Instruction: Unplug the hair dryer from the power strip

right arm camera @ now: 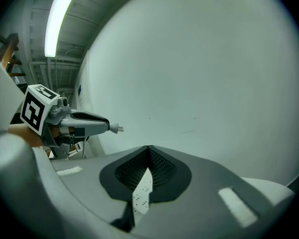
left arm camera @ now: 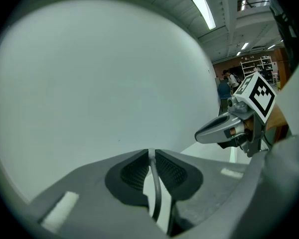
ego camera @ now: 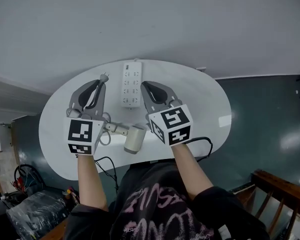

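- Evidently unplugged: the plug [ego camera: 105, 76] is clear of the strip [ego camera: 131, 84], to its left, clenched at the tip of the left gripper [ego camera: 101, 81].
- Left gripper view: jaws pinched on the cord [left arm camera: 156, 193]; the plug itself is not visible.
- Right gripper view: prongs of the plug [right arm camera: 117, 128] stick out past the left gripper's tip.
- Right gripper [right arm camera: 148, 151]: jaws closed together, holding nothing; the strip [right arm camera: 142, 195] shows below them.
- Head view only: the dryer [ego camera: 135, 139] lies at the near edge of the table [ego camera: 200, 99], between the two wrists; the right gripper [ego camera: 144, 85] is just right of the strip.
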